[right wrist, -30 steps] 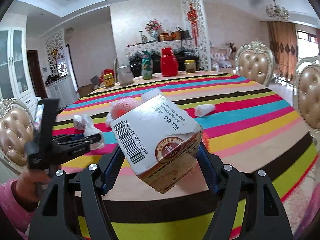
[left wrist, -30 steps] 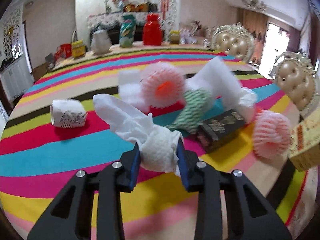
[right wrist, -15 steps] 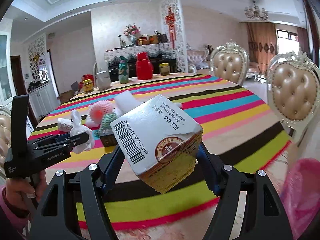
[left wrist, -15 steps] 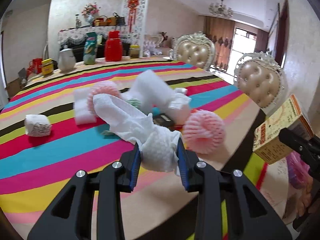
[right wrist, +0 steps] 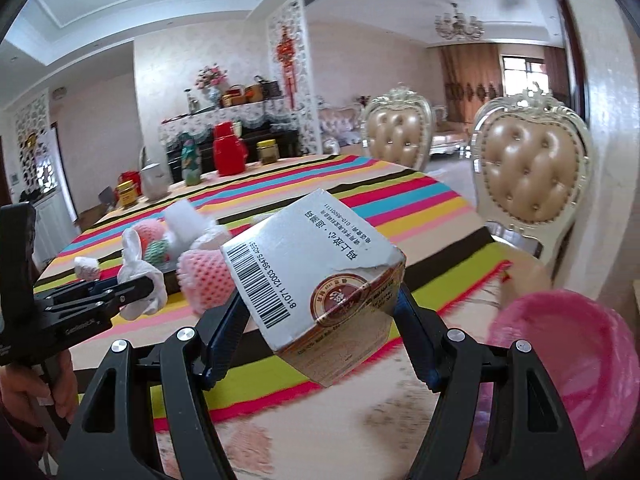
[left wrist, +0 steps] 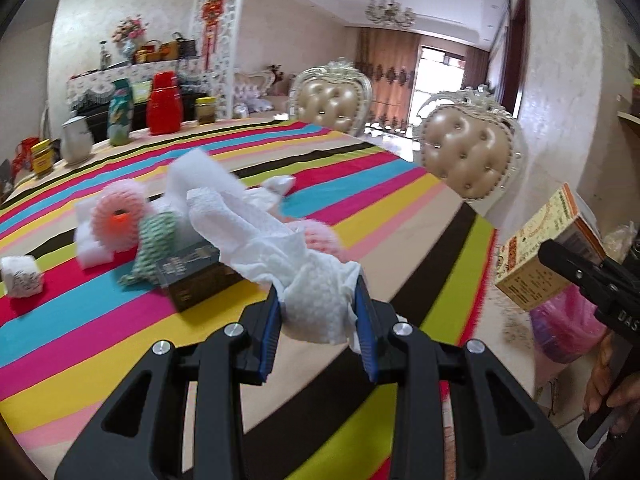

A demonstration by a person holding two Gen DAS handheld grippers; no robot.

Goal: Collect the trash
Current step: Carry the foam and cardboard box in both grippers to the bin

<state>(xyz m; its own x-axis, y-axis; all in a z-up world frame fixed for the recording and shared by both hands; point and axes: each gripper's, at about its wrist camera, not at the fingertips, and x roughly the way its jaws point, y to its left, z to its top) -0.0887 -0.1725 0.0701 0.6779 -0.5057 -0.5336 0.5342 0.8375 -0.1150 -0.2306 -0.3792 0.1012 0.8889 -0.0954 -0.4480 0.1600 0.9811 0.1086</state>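
Observation:
My left gripper [left wrist: 318,300] is shut on a crumpled white tissue [left wrist: 256,232], held above the striped tablecloth [left wrist: 80,328] near the table's front right edge. My right gripper [right wrist: 320,300] is shut on a tilted cardboard box [right wrist: 304,248] with a barcode, held past the table edge. Just right of and below that box is a bin lined with a pink bag [right wrist: 568,360]. In the left wrist view the box [left wrist: 536,252] hangs at the far right, above the pink bag [left wrist: 568,320]. The right wrist view shows the left gripper [right wrist: 148,292] at the left with the tissue [right wrist: 136,268].
Loose trash lies mid-table: pink foam nets [left wrist: 116,220], a green net [left wrist: 156,240], a black box [left wrist: 192,276], white foam [left wrist: 196,176] and a paper wad [left wrist: 20,276]. A red flask [left wrist: 164,104] and jars stand at the far end. Padded chairs [left wrist: 468,160] flank the right side.
Both grippers have swung right, from over the table toward its edge, each keeping its load. The pink-lined bin has grown large in the right wrist view.

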